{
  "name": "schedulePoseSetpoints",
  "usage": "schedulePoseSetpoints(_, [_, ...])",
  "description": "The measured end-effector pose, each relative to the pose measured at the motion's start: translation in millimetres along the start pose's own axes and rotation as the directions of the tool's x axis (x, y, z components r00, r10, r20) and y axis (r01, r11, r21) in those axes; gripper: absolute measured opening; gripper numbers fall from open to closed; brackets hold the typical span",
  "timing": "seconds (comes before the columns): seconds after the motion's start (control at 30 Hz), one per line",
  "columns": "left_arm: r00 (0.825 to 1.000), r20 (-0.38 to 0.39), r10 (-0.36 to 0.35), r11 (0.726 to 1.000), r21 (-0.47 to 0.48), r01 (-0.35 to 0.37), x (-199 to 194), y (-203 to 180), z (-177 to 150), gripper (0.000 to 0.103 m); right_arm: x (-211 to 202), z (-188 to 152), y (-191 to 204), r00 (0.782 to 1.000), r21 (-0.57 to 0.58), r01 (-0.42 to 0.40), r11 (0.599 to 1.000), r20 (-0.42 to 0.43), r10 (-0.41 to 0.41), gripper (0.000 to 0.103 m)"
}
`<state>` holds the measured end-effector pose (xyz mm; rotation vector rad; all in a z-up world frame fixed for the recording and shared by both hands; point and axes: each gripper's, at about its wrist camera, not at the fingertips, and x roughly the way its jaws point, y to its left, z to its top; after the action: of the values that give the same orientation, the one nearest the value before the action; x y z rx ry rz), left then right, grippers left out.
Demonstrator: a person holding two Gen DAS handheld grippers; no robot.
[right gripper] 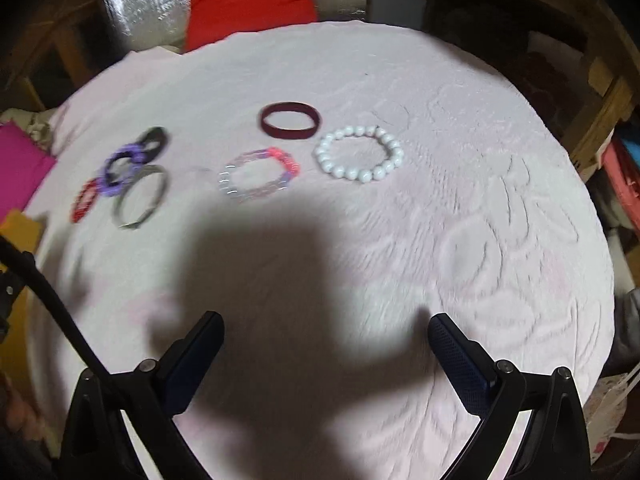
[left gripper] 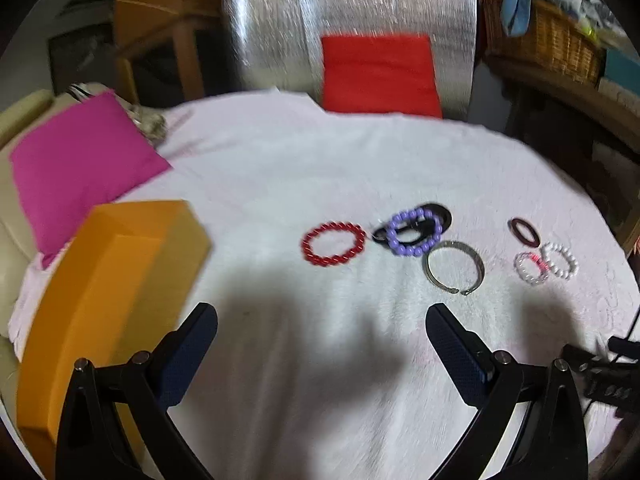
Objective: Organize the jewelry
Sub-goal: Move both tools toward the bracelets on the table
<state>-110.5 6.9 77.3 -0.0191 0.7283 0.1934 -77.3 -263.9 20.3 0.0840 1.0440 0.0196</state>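
Observation:
Several bracelets lie on the pale pink tablecloth (left gripper: 280, 160). A red bead bracelet (left gripper: 334, 243) sits left of a purple bead bracelet (left gripper: 416, 232) that overlaps a black band (left gripper: 438, 212). A silver cuff (left gripper: 453, 267) lies just in front of them. Farther right are a dark maroon band (right gripper: 290, 120), a clear pink bracelet (right gripper: 258, 175) and a white bead bracelet (right gripper: 358, 154). An orange box (left gripper: 112, 276) stands at the left. My left gripper (left gripper: 320, 320) is open and empty, short of the red bracelet. My right gripper (right gripper: 326, 326) is open and empty, well short of the white beads.
A magenta cloth (left gripper: 80, 164) lies at the table's far left. Beyond the far edge stands a chair with a silver foil back (left gripper: 280, 32) and a red cushion (left gripper: 380, 72). A wicker basket (left gripper: 548, 44) sits at the back right. The table edge (right gripper: 592, 208) curves round on the right.

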Motion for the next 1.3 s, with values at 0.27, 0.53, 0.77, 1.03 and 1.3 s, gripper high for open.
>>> schedulePoseSetpoints(0.27, [0.971, 0.239, 0.002, 0.999, -0.044, 0.009, -43, 30, 9, 0.103, -142, -43, -22, 0.813, -0.014, -0.188, 0.982, 0.559, 0.164, 0.103])
schedulePoseSetpoints(0.53, [0.995, 0.09, -0.037, 0.988, -0.145, 0.05, -14, 46, 17, 0.103, -61, -9, -36, 0.922, 0.16, -0.356, 0.921, 0.218, 0.319, 0.103])
schedulePoseSetpoints(0.77, [0.994, 0.108, -0.016, 0.997, -0.071, 0.024, -21, 26, 12, 0.103, -71, -6, -11, 0.934, 0.11, -0.306, 0.946, 0.229, 0.275, 0.103])
schedulePoseSetpoints(1.03, [0.994, 0.105, -0.004, 0.998, -0.06, 0.01, -23, 24, 14, 0.103, -69, -7, 10, 0.952, 0.043, -0.238, 0.97, 0.209, 0.225, 0.103])
schedulePoseSetpoints(1.3, [0.994, 0.11, 0.007, 0.999, -0.045, -0.002, -25, 21, 14, 0.103, -66, -7, 9, 0.95, 0.066, -0.265, 0.962, 0.19, 0.248, 0.102])
